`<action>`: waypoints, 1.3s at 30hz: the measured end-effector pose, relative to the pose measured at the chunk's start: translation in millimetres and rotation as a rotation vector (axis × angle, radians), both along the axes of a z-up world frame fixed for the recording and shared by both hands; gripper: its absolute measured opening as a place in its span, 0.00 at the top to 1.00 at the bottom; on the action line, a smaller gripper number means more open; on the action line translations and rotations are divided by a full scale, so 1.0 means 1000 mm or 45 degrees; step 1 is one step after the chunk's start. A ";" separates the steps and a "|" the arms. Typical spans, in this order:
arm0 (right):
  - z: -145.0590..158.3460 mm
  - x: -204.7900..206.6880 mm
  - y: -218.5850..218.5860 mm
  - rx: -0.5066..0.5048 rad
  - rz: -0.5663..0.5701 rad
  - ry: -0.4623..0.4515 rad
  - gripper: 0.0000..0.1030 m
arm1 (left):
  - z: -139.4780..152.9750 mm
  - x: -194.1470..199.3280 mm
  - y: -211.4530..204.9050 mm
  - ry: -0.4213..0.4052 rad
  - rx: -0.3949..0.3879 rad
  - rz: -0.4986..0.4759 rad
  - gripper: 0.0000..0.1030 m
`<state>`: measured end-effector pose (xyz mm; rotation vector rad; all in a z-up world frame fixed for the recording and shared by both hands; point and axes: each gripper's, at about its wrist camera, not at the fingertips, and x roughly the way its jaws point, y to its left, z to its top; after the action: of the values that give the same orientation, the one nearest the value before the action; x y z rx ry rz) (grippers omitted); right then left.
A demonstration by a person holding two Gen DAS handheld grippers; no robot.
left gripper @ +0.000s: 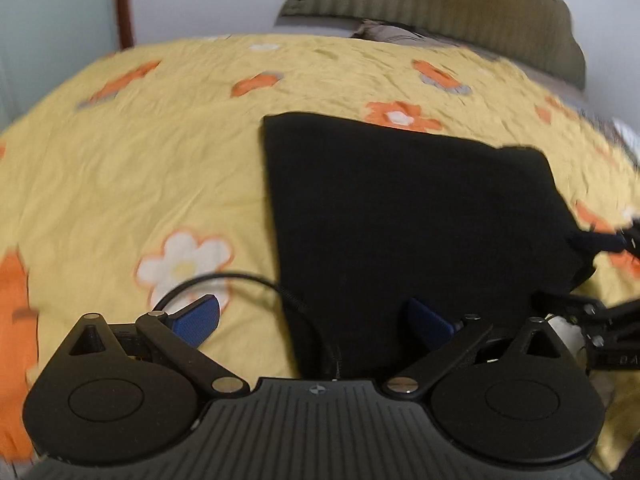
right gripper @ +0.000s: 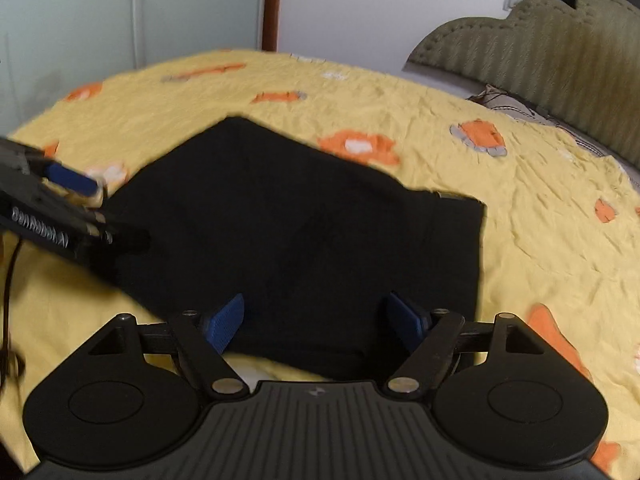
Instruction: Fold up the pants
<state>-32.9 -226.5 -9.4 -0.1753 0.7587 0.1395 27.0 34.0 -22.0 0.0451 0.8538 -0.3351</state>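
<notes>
The black pants [left gripper: 400, 216] lie folded into a flat, roughly square packet on the yellow flowered bedsheet [left gripper: 140, 168]. A dark drawstring [left gripper: 600, 240] trails off their right side. My left gripper [left gripper: 314, 320] is open over the packet's near left edge, with one blue pad above the sheet and the other above the cloth. In the right wrist view the pants [right gripper: 288, 224] fill the middle. My right gripper [right gripper: 316, 320] is open just above their near edge, nothing pinched. The left gripper's blue pad [right gripper: 70, 180] shows at the packet's left corner.
An olive padded headboard [right gripper: 540, 44] and a grey pillow [right gripper: 504, 100] bound the bed at the far right. A pale wall with a brown post [right gripper: 272, 4] stands behind. A black cable [left gripper: 240, 280] loops over the sheet by my left gripper. Yellow sheet surrounds the packet.
</notes>
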 end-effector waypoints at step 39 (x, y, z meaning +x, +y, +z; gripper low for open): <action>-0.004 0.088 -0.051 0.326 -0.119 -0.075 0.09 | 0.007 0.095 -0.078 -0.004 0.055 -0.051 0.04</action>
<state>54.9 -277.7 -13.3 0.0984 0.6822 0.1409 122.4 -44.0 -15.1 0.1027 0.8580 -0.3538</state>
